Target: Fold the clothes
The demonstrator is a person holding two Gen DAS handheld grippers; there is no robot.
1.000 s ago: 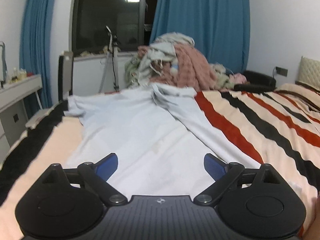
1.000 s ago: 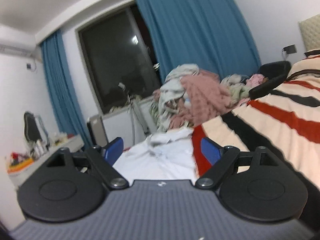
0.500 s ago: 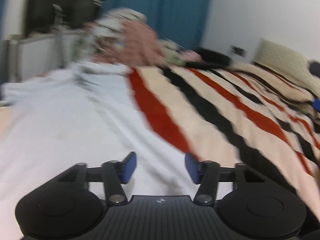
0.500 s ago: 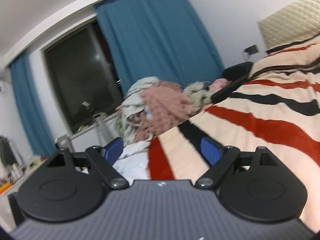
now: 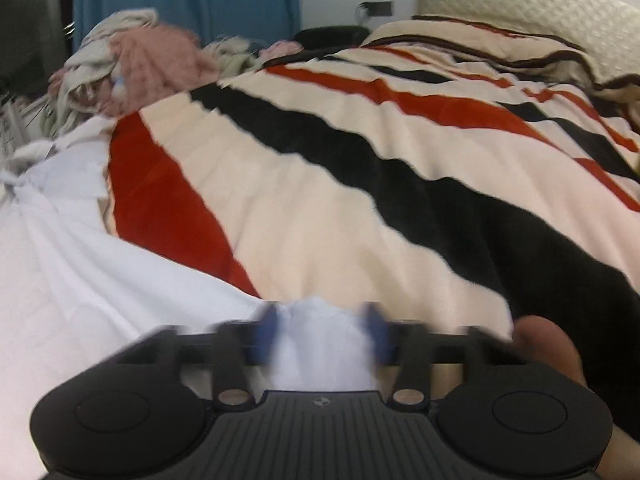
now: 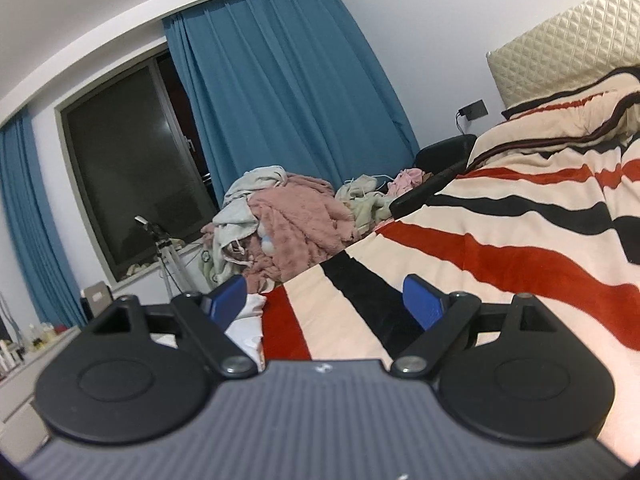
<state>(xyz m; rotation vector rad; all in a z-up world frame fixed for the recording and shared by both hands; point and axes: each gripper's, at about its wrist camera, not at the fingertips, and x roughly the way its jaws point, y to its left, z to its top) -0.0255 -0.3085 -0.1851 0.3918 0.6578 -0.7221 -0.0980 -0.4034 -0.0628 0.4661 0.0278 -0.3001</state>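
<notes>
A white shirt [image 5: 80,280] lies spread on the striped bedspread [image 5: 360,200], filling the left of the left wrist view. My left gripper [image 5: 322,332] is at the shirt's near right corner. Its jaws are closing, and a bunched fold of the white cloth fills the gap between the blurred blue pads. In the right wrist view my right gripper [image 6: 324,300] hangs level over the bed, open, with nothing between its fingers. A strip of the shirt [image 6: 244,328] shows by its left finger.
A heap of pink and pale clothes [image 6: 288,224] sits at the bed's far edge before blue curtains [image 6: 288,100] and a dark window. A quilted headboard [image 5: 520,4] is at the right, a tripod [image 6: 160,240] and a desk [image 6: 24,356] at the left. A thumb [image 5: 548,352] rests by the left gripper.
The left gripper swung right and down from over the shirt's middle to its right edge, and its jaws narrowed onto the cloth. The right gripper turned right toward the headboard and stayed open.
</notes>
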